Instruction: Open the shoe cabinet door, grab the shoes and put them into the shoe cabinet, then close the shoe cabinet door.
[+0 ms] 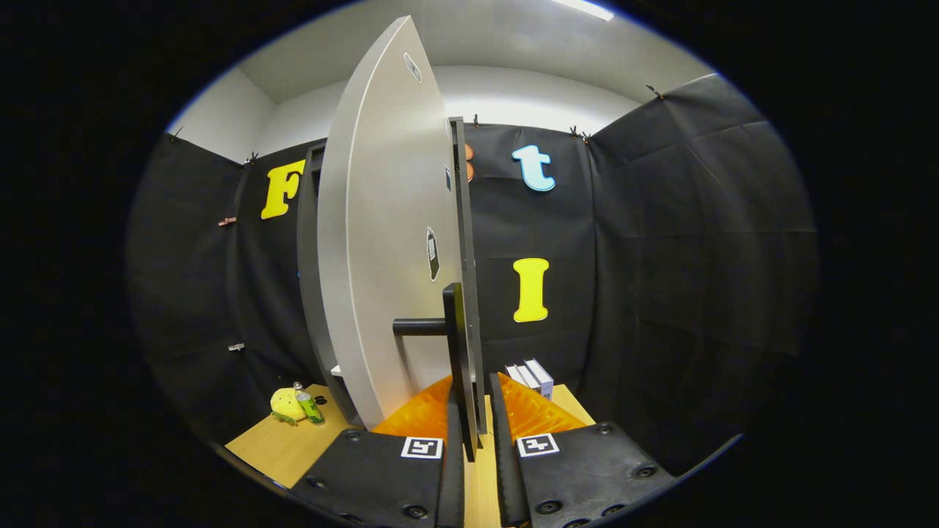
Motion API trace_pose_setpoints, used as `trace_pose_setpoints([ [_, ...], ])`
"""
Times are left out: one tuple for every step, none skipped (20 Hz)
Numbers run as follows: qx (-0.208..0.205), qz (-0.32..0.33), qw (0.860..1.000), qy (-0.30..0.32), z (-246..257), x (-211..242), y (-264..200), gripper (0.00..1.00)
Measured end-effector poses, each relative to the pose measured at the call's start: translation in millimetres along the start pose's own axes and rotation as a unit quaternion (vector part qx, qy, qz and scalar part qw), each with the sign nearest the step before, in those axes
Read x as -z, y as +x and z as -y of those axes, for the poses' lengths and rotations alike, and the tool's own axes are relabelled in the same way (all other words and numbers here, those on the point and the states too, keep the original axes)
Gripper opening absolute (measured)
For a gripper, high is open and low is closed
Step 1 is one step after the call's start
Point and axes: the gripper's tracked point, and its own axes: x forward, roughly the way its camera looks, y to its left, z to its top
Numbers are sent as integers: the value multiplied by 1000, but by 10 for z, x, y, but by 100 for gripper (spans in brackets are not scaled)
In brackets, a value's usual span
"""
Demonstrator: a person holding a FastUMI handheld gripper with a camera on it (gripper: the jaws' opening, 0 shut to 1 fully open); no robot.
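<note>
Tool held level, fingers narrowed around the cabinet door's handle, apparently gripping.

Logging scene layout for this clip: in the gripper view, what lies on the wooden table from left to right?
Yellow plush toy → green spray bottle → grey cabinet door with black handle between the gripper fingers → white boxes.
</note>
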Motion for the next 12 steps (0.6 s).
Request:
trace_pose_setpoints([
  [-3,0,1000,3,5,2,-8,22],
  [-2,1,1000,3,24,-7,-37,22],
  [0,4,1000,2,74,-11,-55,22],
  [3,6,1000,3,70,-23,-66,22],
  [5,8,1000,5,69,-28,-65,22],
  [7,9,1000,9,87,-36,-88,22],
  [12,11,1000,12,127,-43,-134,22],
  [18,16,1000,12,169,-75,-178,22],
  [18,24,999,11,202,-121,-235,22],
  [14,31,999,9,199,-166,-315,22],
  [18,35,999,1,229,-184,-344,22],
  [18,35,999,-4,243,-186,-387,22],
])
